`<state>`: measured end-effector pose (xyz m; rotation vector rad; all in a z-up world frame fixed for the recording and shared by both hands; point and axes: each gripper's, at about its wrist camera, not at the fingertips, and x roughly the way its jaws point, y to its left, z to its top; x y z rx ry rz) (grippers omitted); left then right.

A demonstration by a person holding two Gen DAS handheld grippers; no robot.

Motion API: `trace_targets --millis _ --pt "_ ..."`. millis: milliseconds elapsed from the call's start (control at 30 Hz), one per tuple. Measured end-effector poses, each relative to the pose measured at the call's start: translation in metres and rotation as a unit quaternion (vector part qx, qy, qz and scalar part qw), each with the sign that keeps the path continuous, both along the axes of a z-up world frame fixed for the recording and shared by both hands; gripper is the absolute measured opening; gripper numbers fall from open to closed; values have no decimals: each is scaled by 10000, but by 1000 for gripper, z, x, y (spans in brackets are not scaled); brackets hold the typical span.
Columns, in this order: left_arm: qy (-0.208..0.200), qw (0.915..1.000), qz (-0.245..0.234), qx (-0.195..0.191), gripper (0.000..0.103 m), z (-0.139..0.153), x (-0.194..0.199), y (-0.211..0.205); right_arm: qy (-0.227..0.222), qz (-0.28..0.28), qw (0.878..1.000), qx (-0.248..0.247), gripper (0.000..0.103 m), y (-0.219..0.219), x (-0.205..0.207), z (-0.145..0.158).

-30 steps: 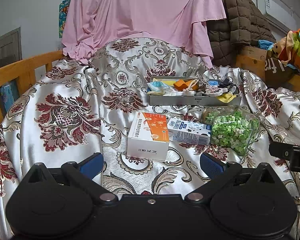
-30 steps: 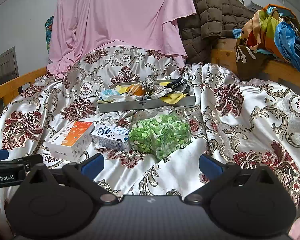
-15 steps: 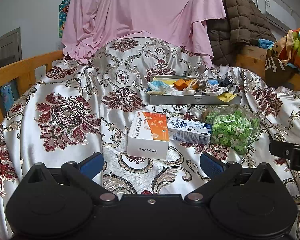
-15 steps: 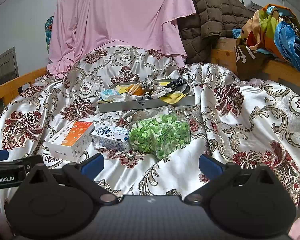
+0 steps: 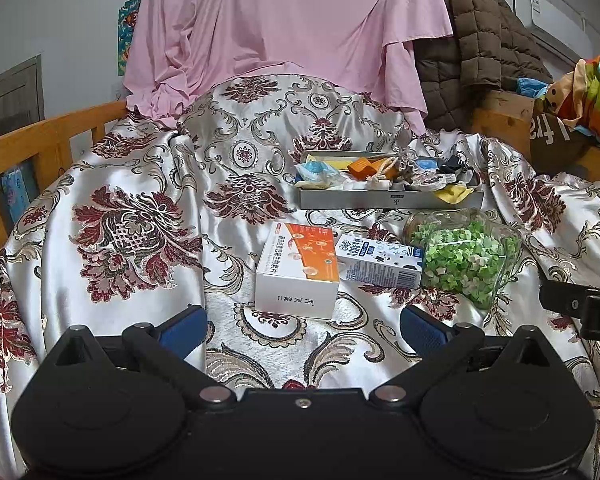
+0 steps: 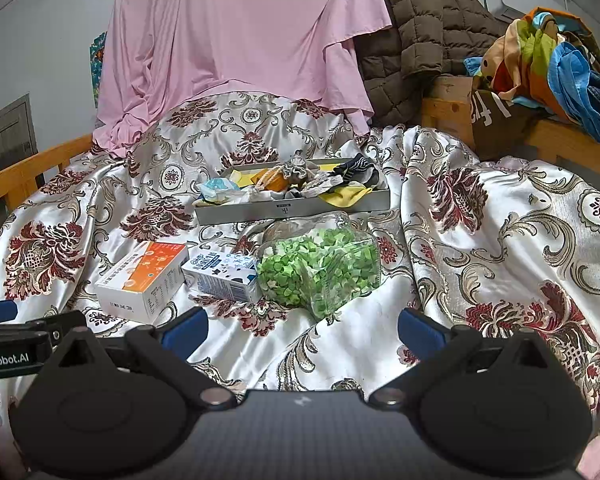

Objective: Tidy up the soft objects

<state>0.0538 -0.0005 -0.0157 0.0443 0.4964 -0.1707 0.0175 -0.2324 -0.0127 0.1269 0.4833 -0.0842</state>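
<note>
Both held low over the patterned satin cloth [image 5: 140, 184]. My left gripper [image 5: 302, 330] spread wide, nothing between the blue pads; my right gripper [image 6: 302, 330] the same, wide and empty. Grey tray [image 5: 388, 199] at 12 o'clock, heaped with soft bits: socks, small cloths, a drawstring pouch. Nearer me, a row: orange-and-white box [image 5: 298, 268], milk carton [image 5: 380, 260] touching it at its 3 o'clock, then clear bag of green pieces [image 5: 468, 258].
</note>
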Motion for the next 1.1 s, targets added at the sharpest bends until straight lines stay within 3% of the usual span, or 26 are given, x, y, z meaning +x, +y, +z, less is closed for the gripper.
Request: trace_targets --millis 1100 --pt "29 10000 51 0 102 -1 -1 0 -1 -2 10000 3 103 0 0 0"
